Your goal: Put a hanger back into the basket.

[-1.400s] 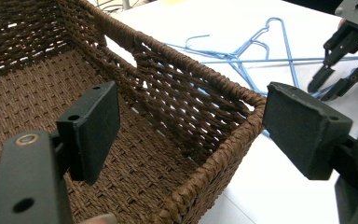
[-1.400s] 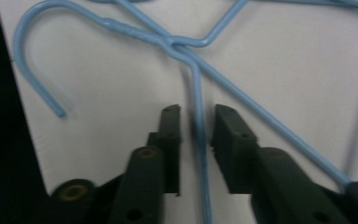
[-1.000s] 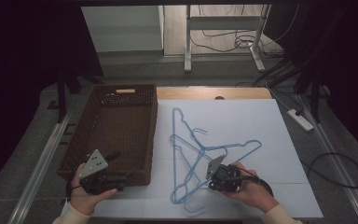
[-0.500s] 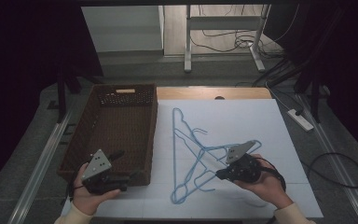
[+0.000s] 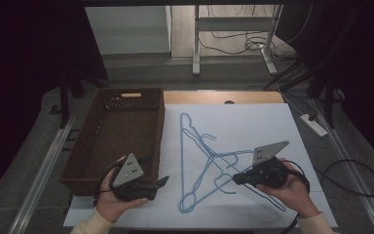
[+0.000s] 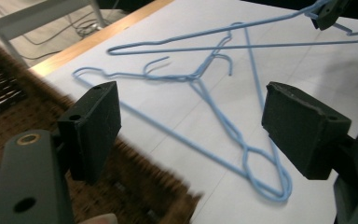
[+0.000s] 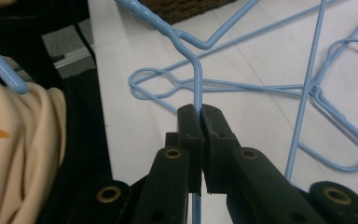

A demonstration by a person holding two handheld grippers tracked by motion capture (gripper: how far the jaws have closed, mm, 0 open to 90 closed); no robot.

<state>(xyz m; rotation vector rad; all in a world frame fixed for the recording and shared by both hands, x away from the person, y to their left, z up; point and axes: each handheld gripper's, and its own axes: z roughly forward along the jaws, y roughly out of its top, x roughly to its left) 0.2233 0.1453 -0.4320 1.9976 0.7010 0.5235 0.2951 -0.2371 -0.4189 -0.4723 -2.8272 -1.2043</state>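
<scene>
On white sheet (image 5: 282,126), blue hanger (image 5: 209,187) pinched, hook leftward

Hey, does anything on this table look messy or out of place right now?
Yes: the blue wire hangers lie crossed and interlocked in a heap on the white sheet beside the wicker basket. The right gripper is shut on one hanger's wire, so the others may drag along.

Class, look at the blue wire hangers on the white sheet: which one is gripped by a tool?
The hanger whose wire runs between the shut jaws of the right tool. It is lifted at that end, while the other hangers lie flat and untouched on the sheet.
</scene>
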